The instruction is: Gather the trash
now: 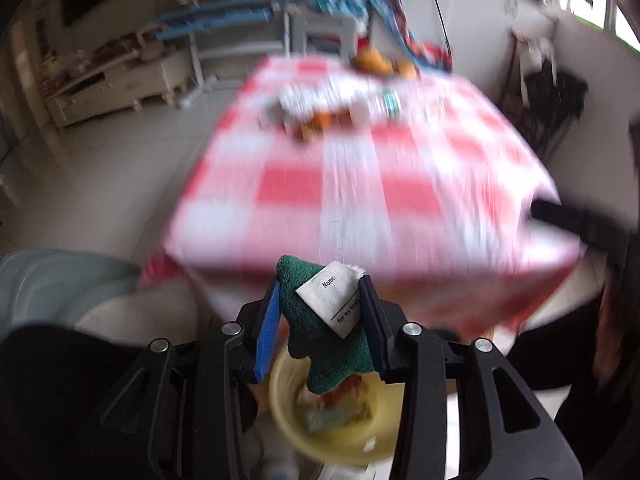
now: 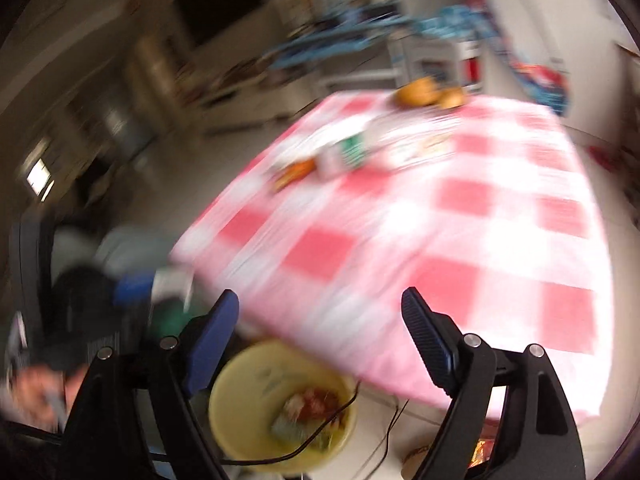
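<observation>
1. Between the fingers of the left gripper [image 1: 320,312], a green knitted cloth item [image 1: 320,328] is pinched; the blue pads press on its two sides, and a white paper tag [image 1: 334,300] printed "Name:" lies across its front.
2. Directly below the held item, in the left wrist view, sits a yellow bucket [image 1: 280,400], seen through the gap in the gripper frame; blurred scraps of trash lie in its bottom.
3. Beyond the left gripper stands a table under a red-and-white checked tablecloth [image 1: 352,184]; the gripper and cloth item hang just off its near edge.
4. Toward the far side of the tablecloth lies a blurred cluster of small items [image 1: 320,108]; what each one is cannot be told.
5. The right gripper [image 2: 320,336] is spread wide, with nothing between its fingers and nothing touching them.
6. Below the right gripper, toward its left finger, the yellow bucket [image 2: 240,380] appears again, with trash inside and a thin dark cable [image 2: 320,436] crossing its rim.
7. The tablecloth [image 2: 440,240] fills the space ahead of the right gripper; motion blur softens both views.
</observation>
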